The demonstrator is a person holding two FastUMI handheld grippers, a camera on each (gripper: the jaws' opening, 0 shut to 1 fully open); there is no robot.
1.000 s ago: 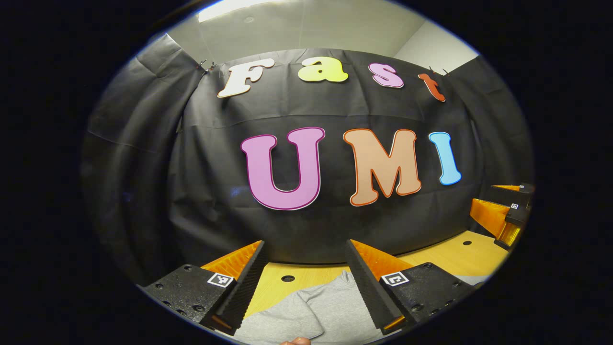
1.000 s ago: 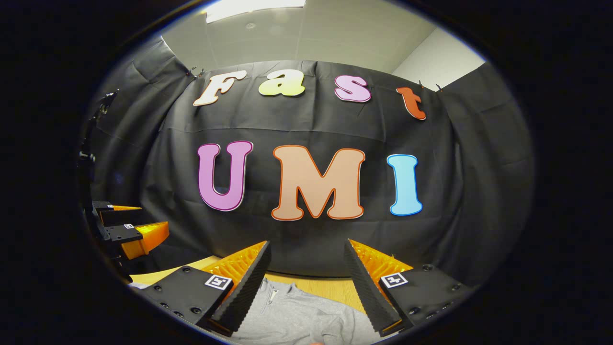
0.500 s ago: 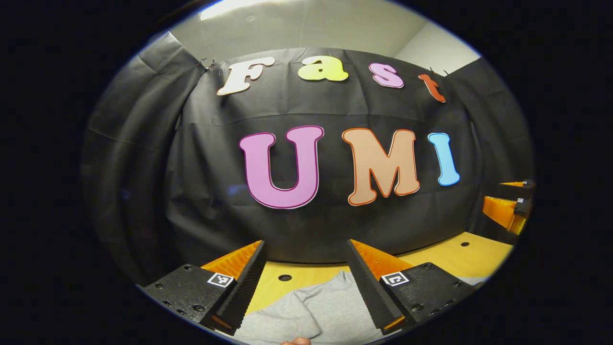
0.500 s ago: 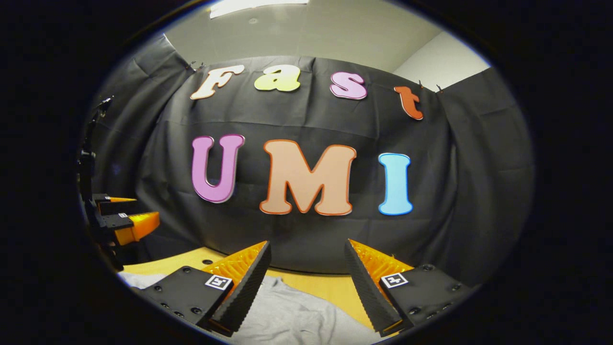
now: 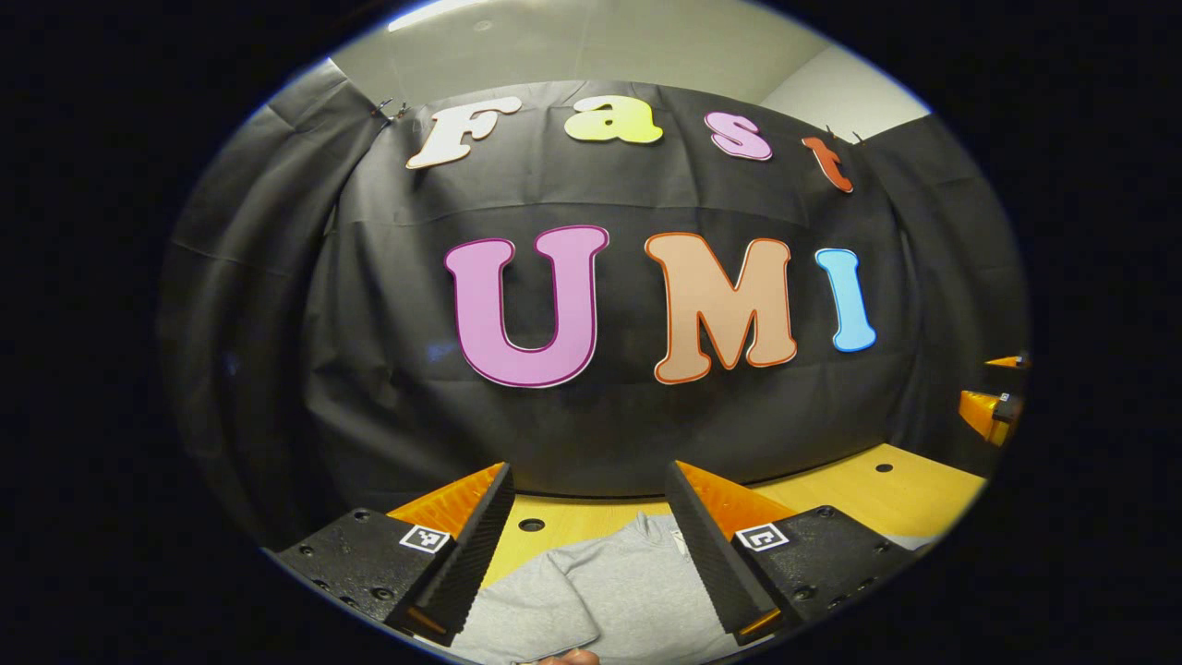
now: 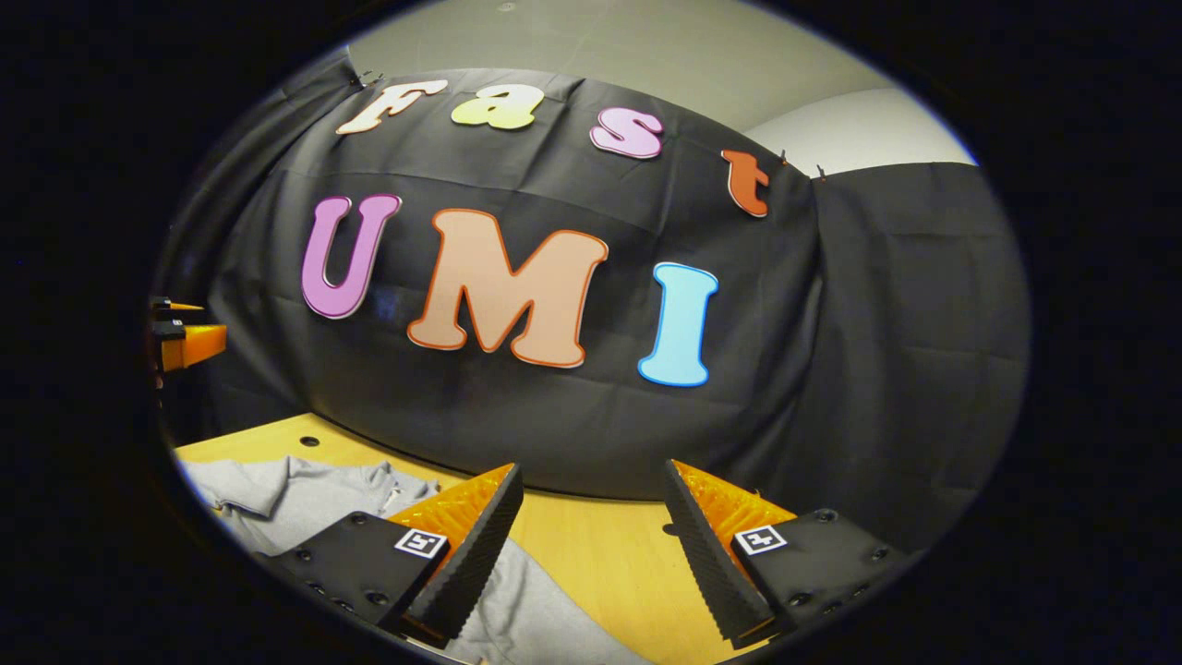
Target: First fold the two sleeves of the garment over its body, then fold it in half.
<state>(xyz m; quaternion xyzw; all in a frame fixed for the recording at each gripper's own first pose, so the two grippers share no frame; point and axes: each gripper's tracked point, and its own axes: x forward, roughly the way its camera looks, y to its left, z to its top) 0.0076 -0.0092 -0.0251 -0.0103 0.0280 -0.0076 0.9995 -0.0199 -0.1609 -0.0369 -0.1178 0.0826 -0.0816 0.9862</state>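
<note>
A grey garment (image 5: 609,591) lies flat on the wooden table (image 5: 868,494). In the left gripper view my left gripper (image 5: 586,540) hovers open above it, with a fold edge and the collar between the fingers. In the right gripper view the garment (image 6: 286,489) with its zip collar spreads to the lower left, and my right gripper (image 6: 591,545) is open over bare table beside the cloth's edge. The right gripper (image 5: 993,397) also shows far right in the left gripper view, and the left gripper (image 6: 180,337) far left in the right gripper view. Neither holds anything.
The black cloth wall rises right behind the table's far edge. Small round holes (image 5: 531,525) dot the tabletop (image 6: 600,545). A fingertip (image 5: 568,658) peeks in at the bottom of the left gripper view.
My right gripper has swung to the right and rolled, so the garment slid from between its fingers to the lower left. The left gripper shifted only slightly, and both stayed open.
</note>
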